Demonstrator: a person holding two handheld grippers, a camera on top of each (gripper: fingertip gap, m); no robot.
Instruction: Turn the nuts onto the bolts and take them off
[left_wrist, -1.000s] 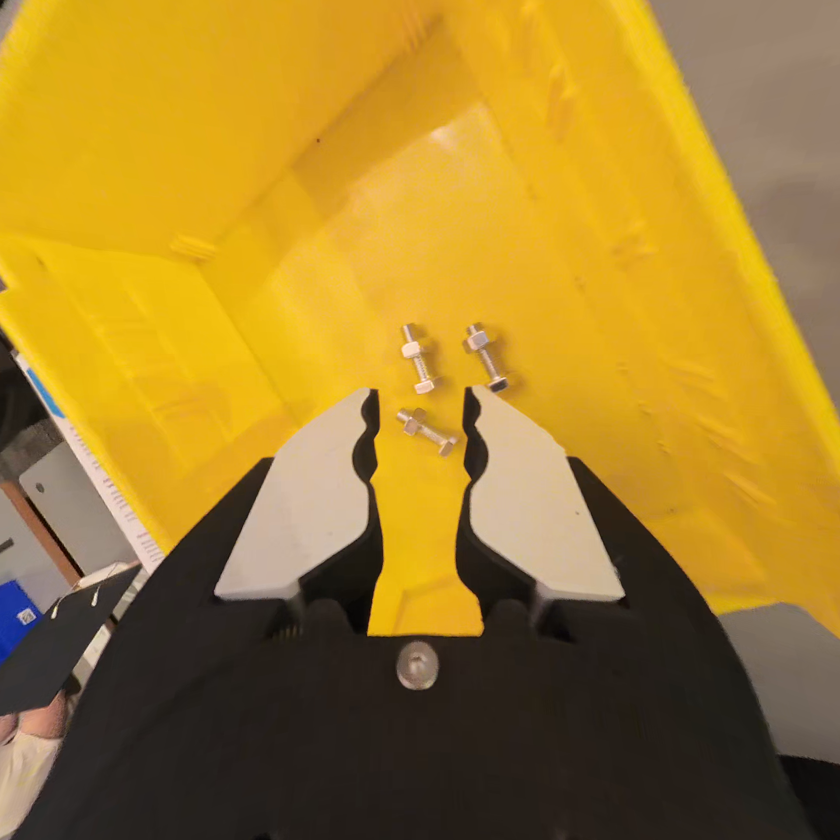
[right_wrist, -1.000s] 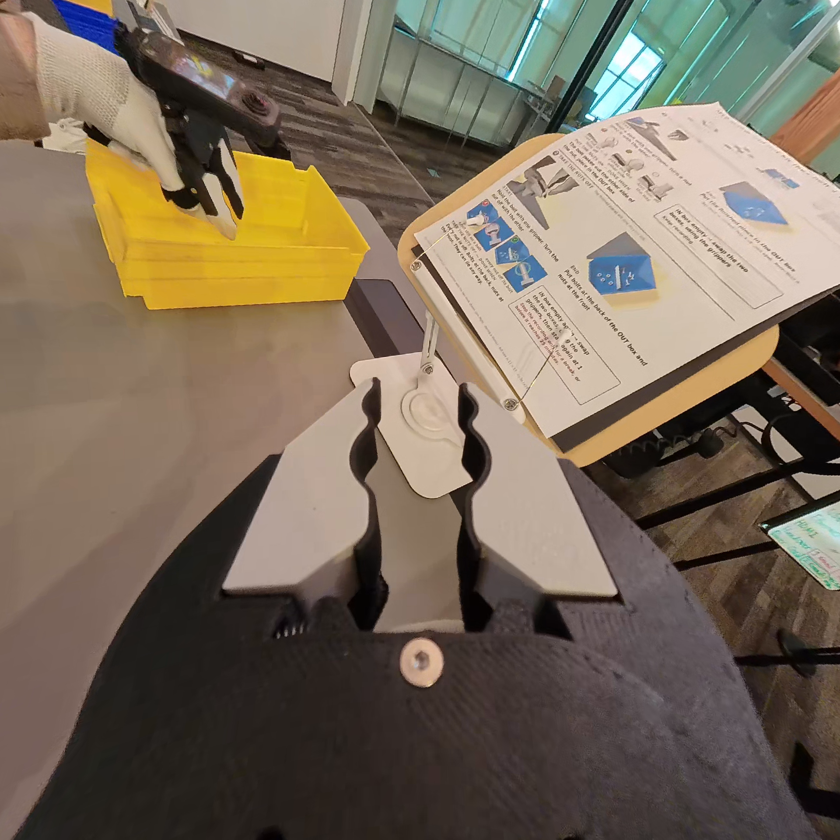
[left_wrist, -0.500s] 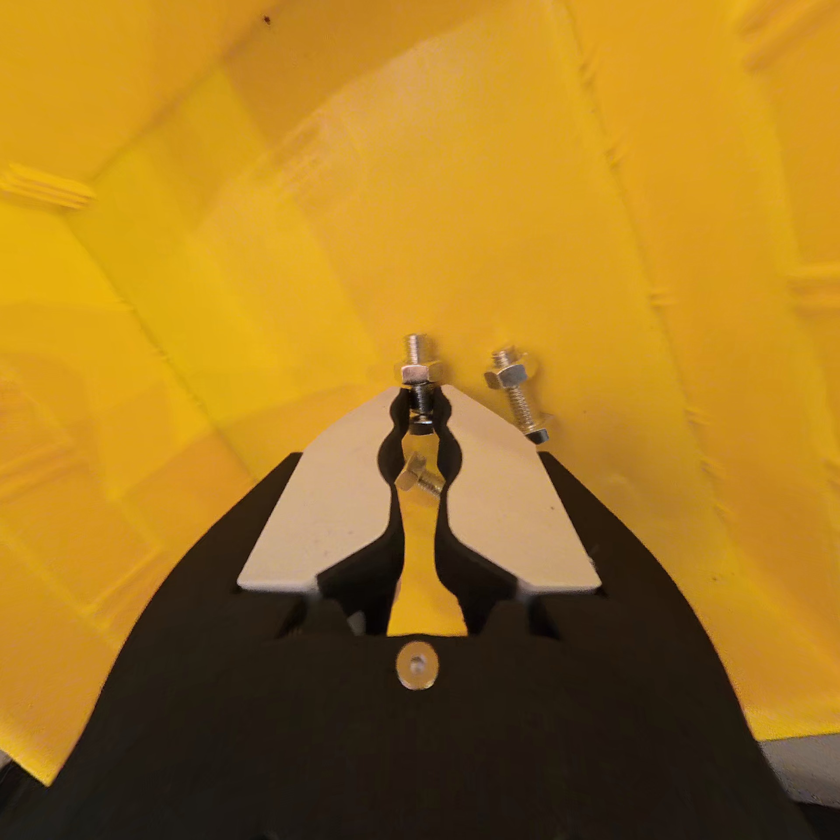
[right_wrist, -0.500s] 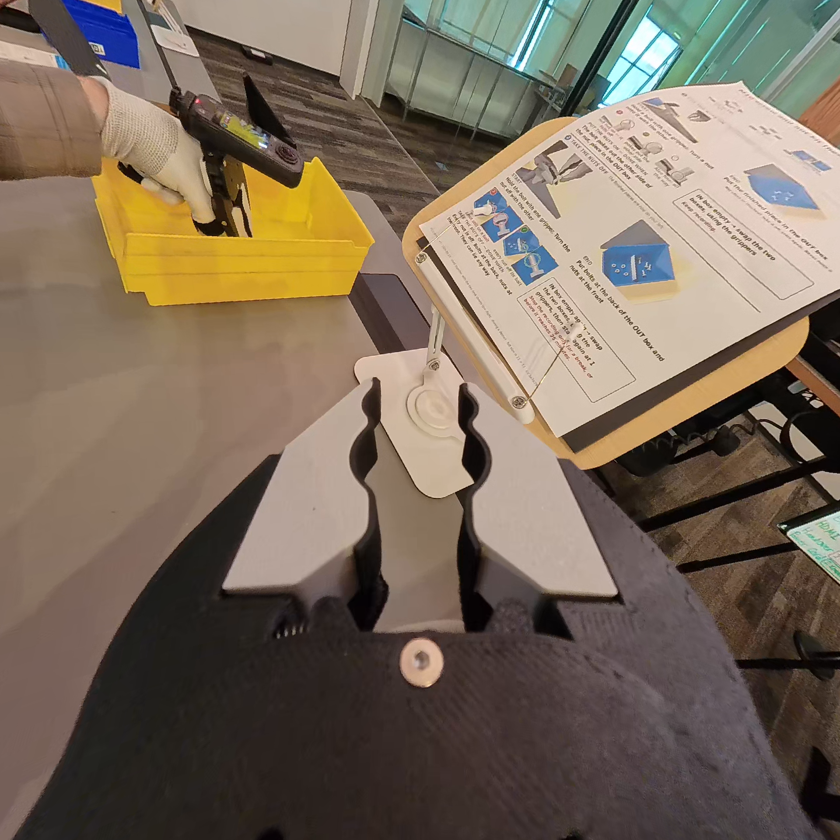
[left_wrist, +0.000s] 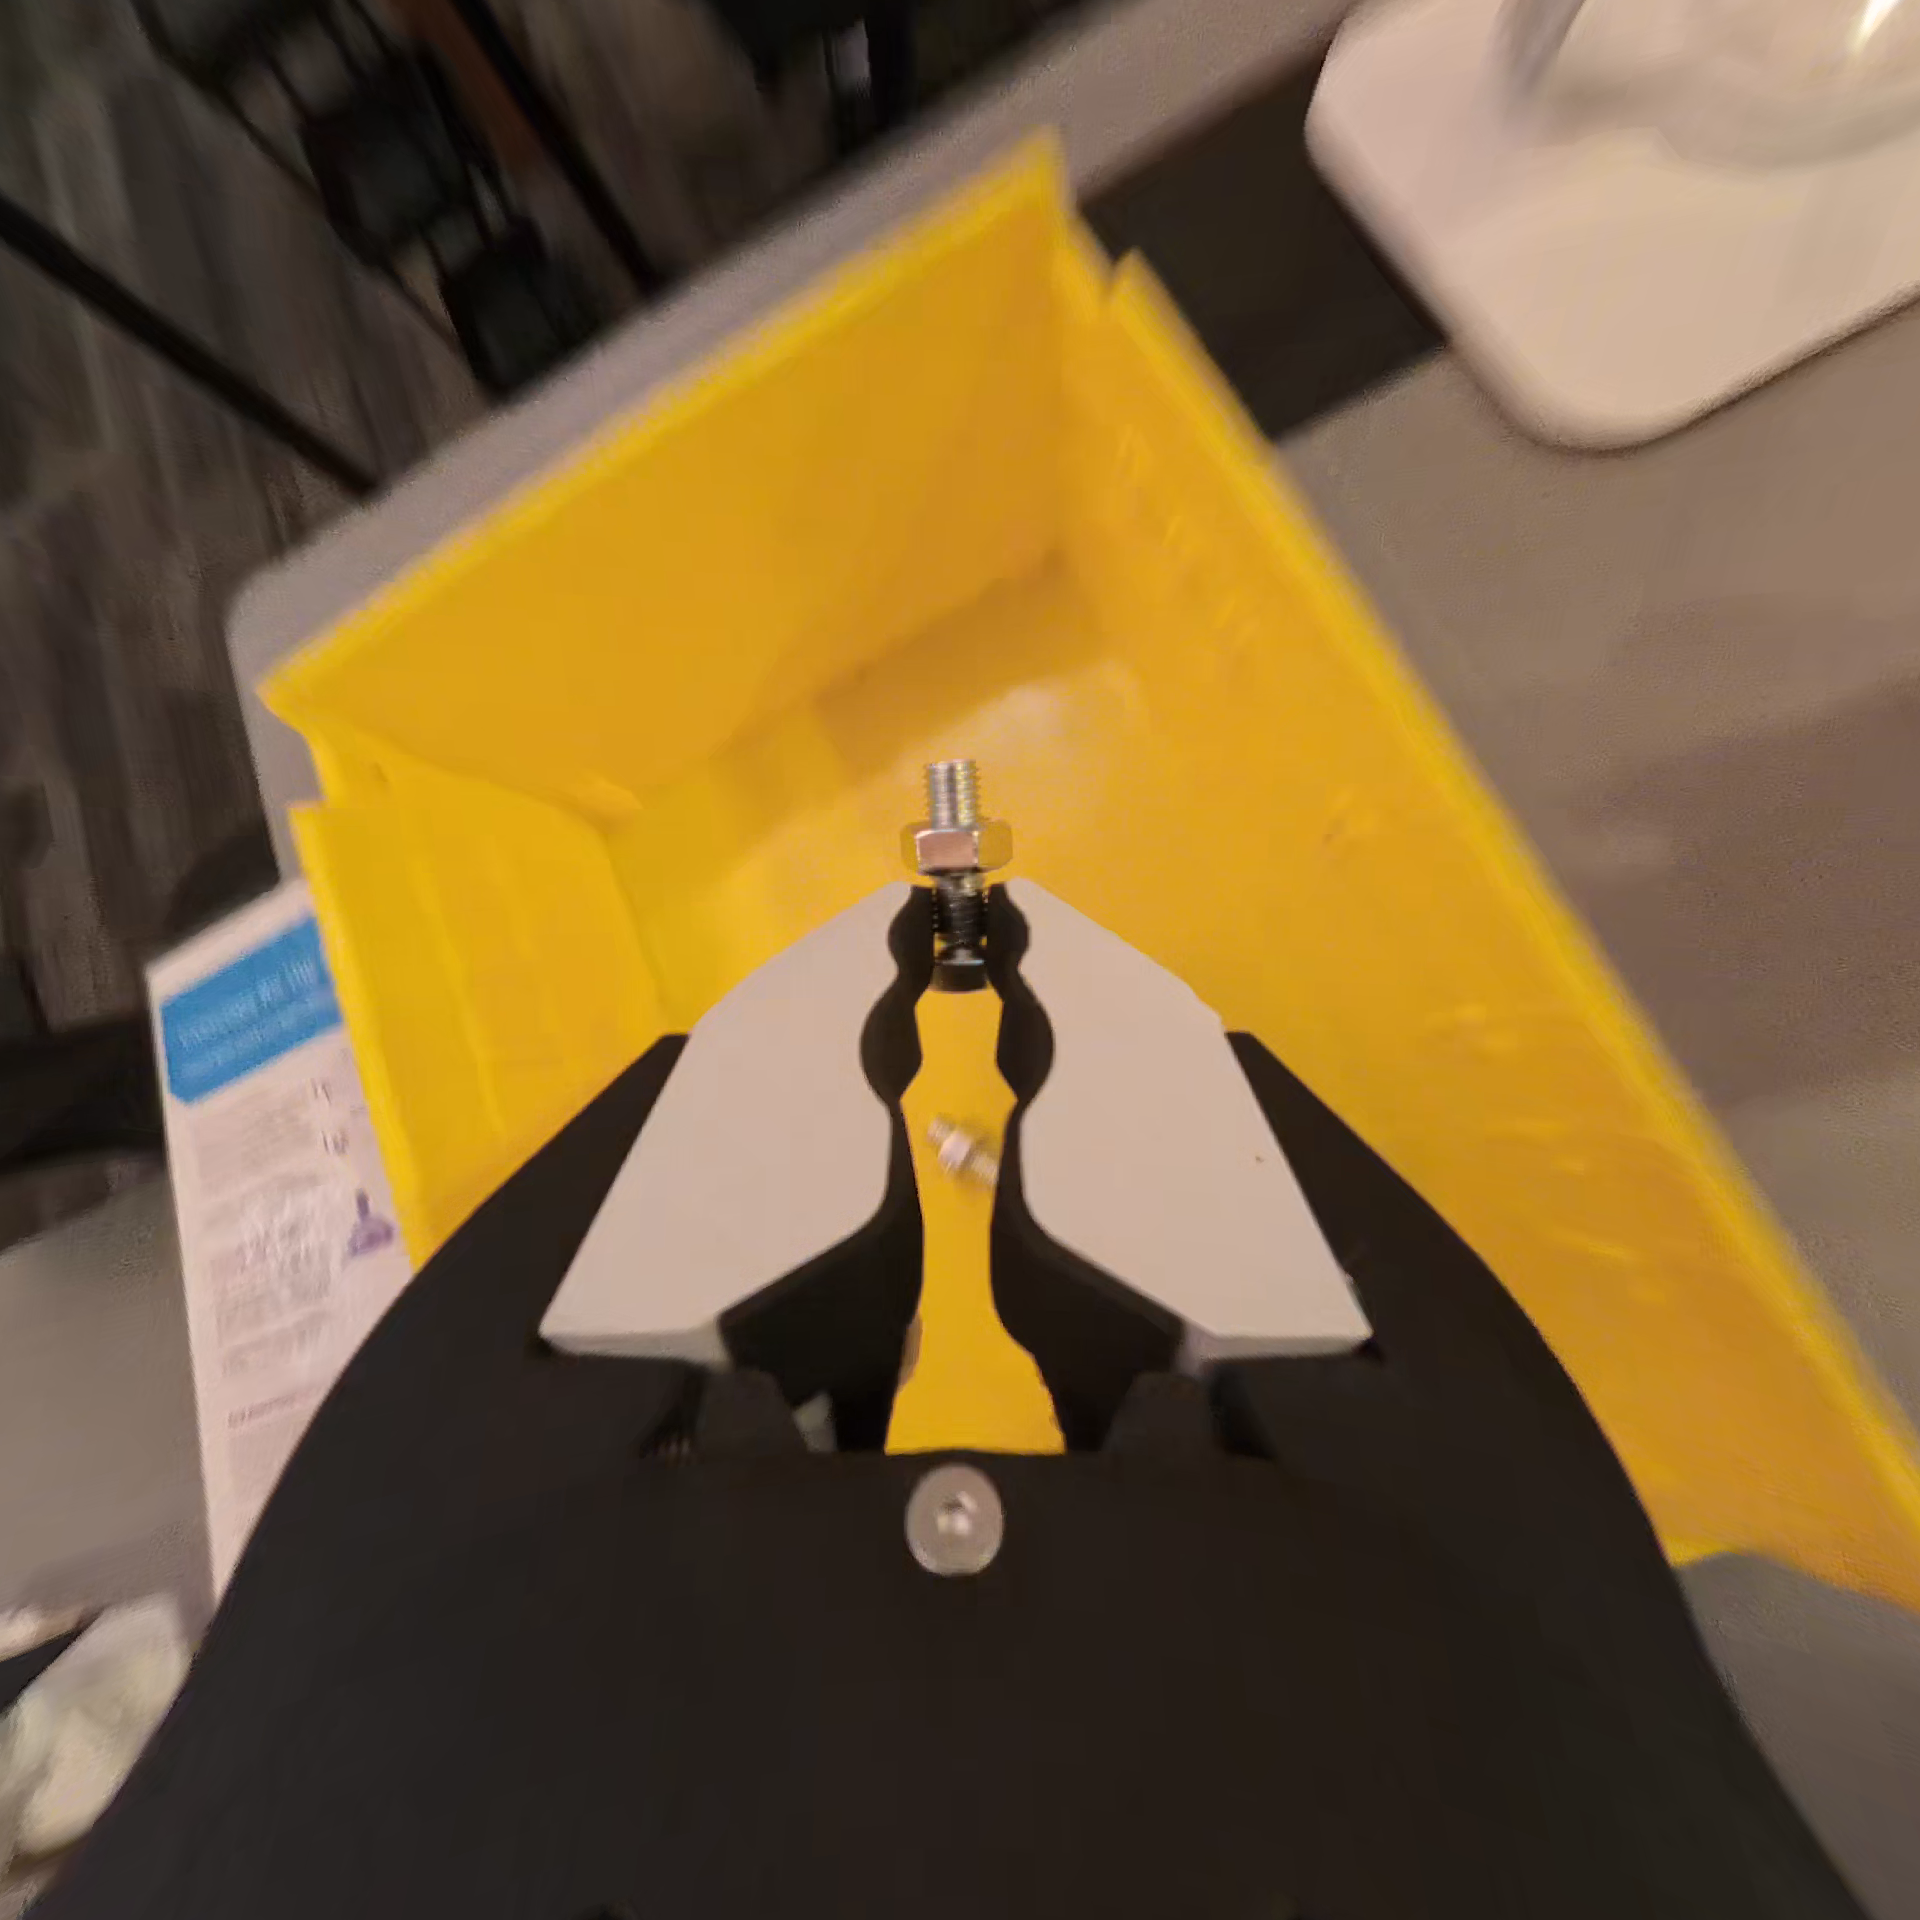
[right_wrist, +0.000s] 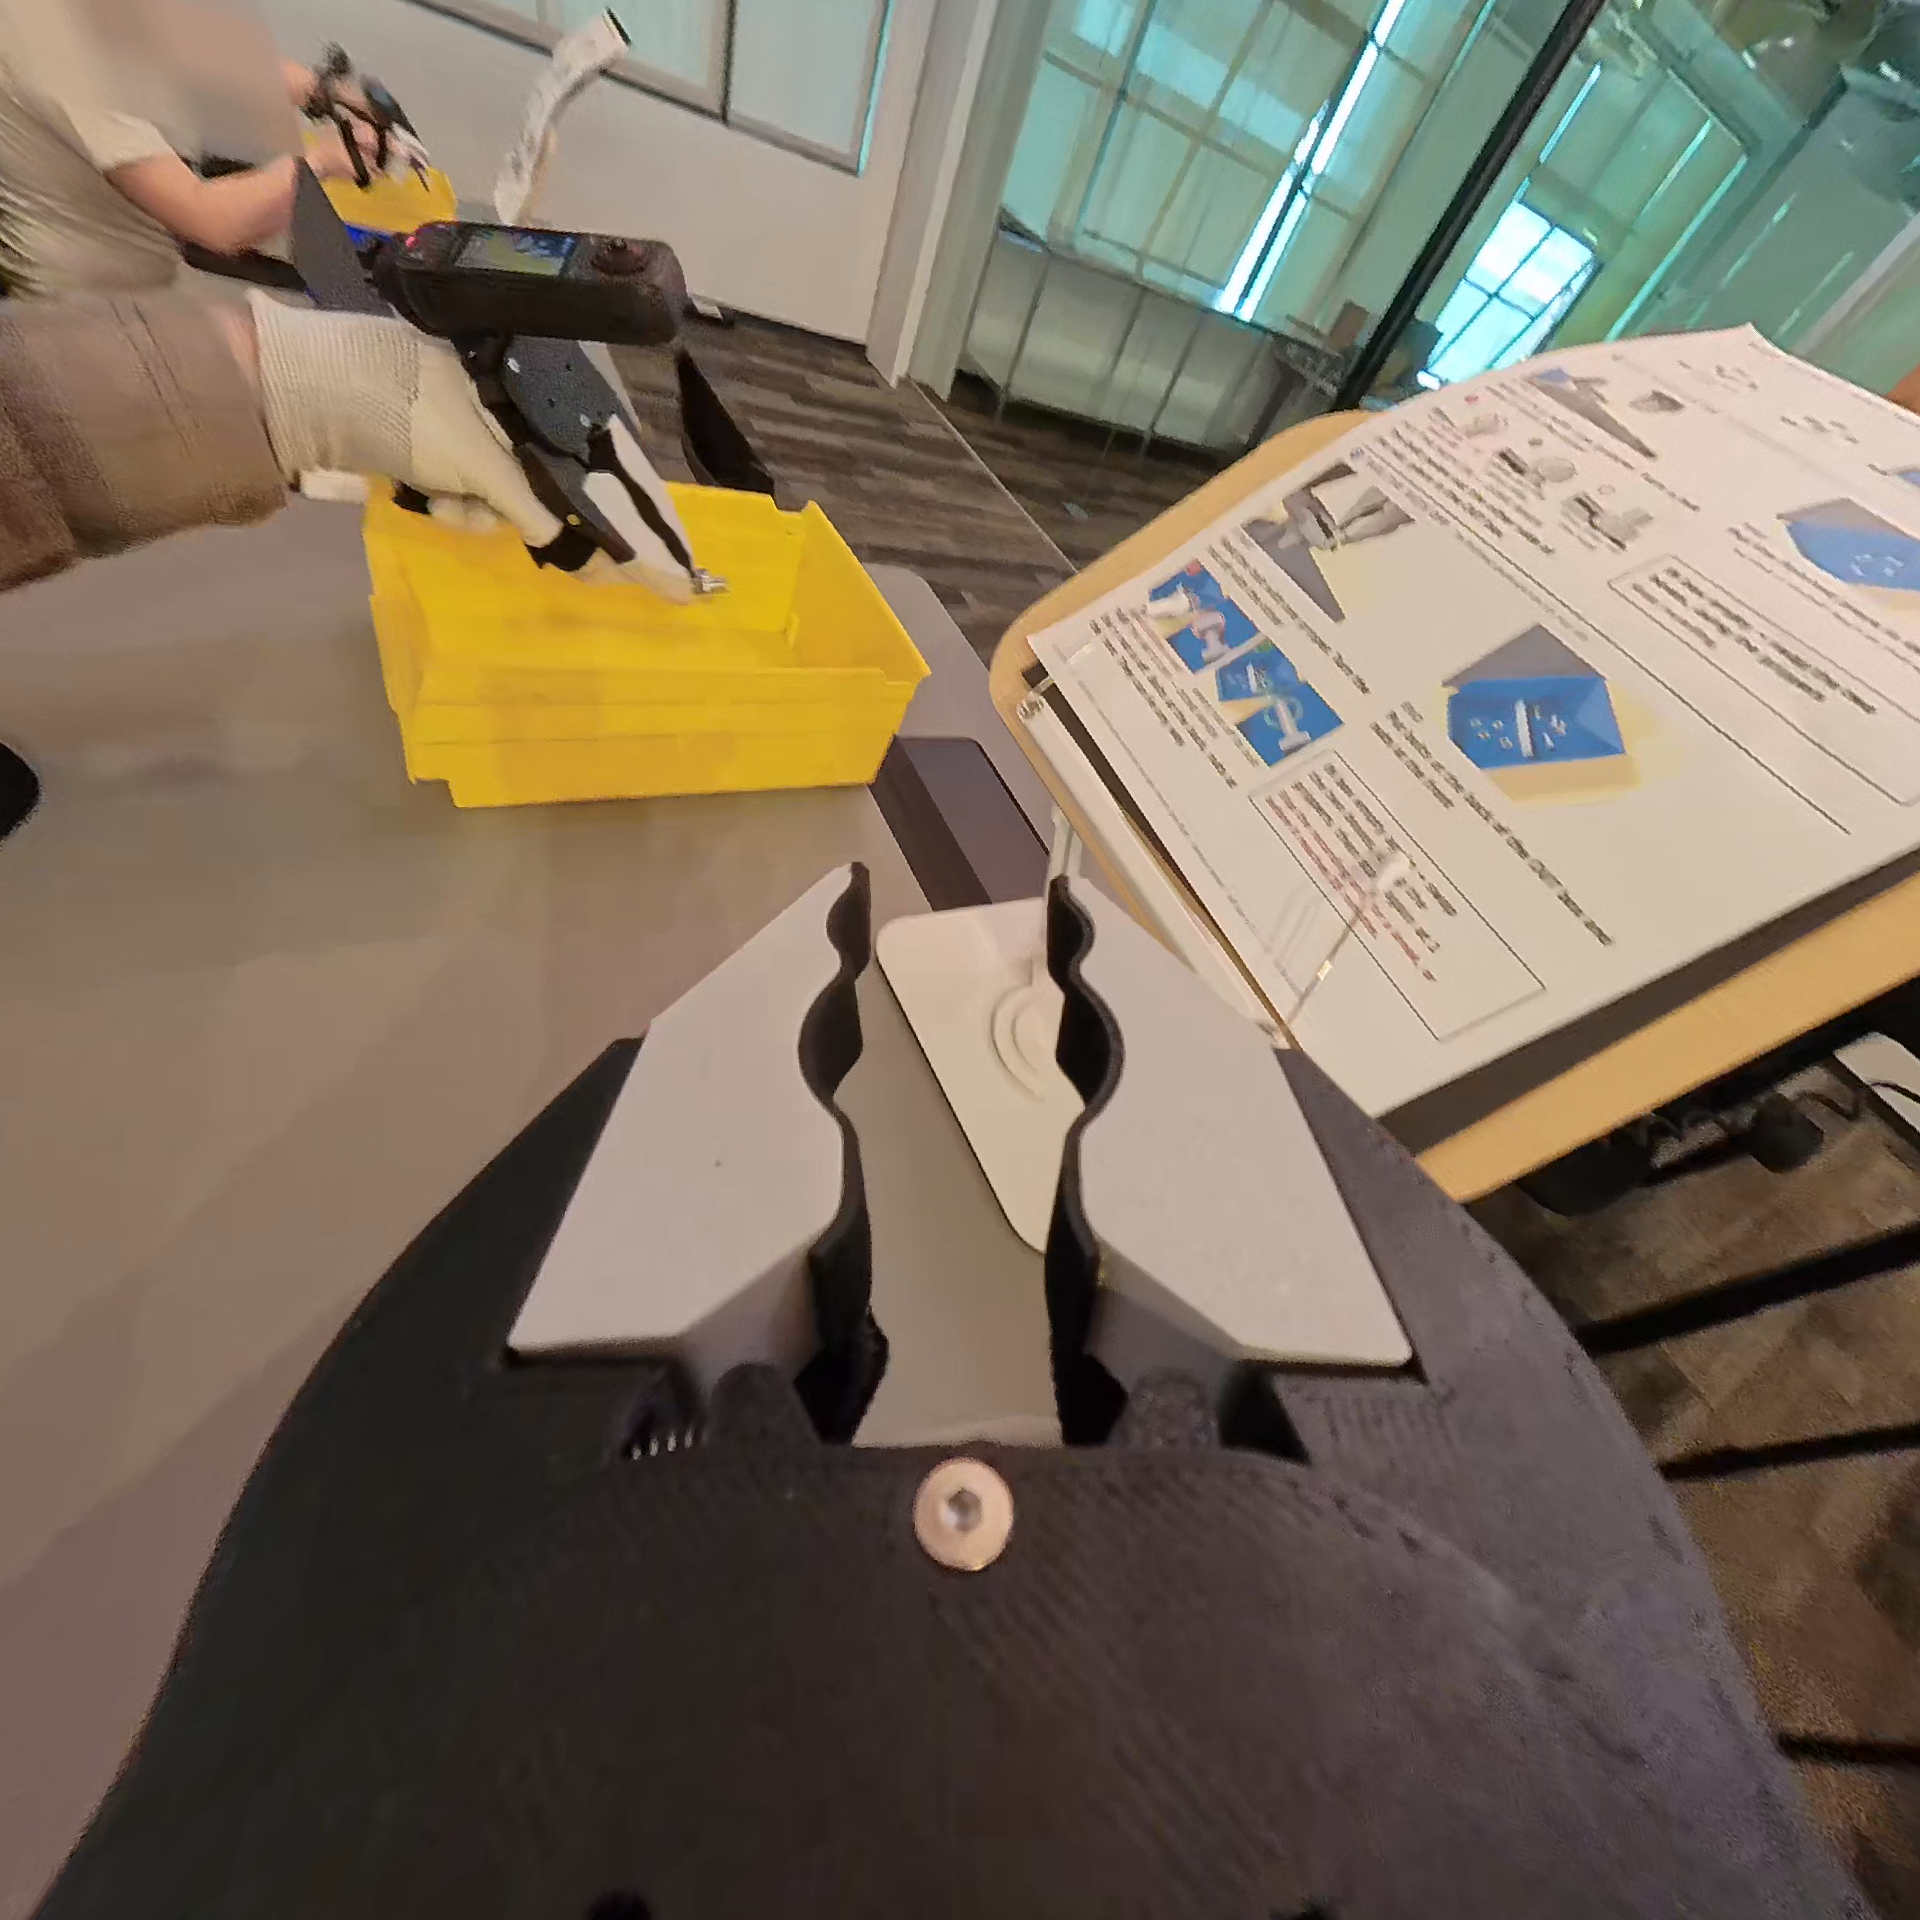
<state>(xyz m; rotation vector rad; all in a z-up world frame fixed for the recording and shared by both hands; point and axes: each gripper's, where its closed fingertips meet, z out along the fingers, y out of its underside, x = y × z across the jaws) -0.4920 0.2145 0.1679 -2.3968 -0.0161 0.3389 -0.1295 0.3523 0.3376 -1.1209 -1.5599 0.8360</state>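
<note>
the left gripper (left_wrist: 957, 940) is closed on a bolt (left_wrist: 956, 896), which is pinched by its lower shank and head between the fingertips and held out ahead of them, above the yellow bin (left_wrist: 1403, 935). a nut (left_wrist: 956, 844) is seen threaded on the bolt just beyond the tips, with bare thread left past it. another bolt (left_wrist: 961, 1148) is glimpsed below, between the fingers, on the bin floor. the right gripper (right_wrist: 956, 914) is held well apart from all this over the grey table (right_wrist: 260, 1039), its jaws parted and nothing between them. the bolt is judged light, rigid and slick – easily spun or dropped if pinched on the threads – so the nut is best taken across two opposite flats.
</note>
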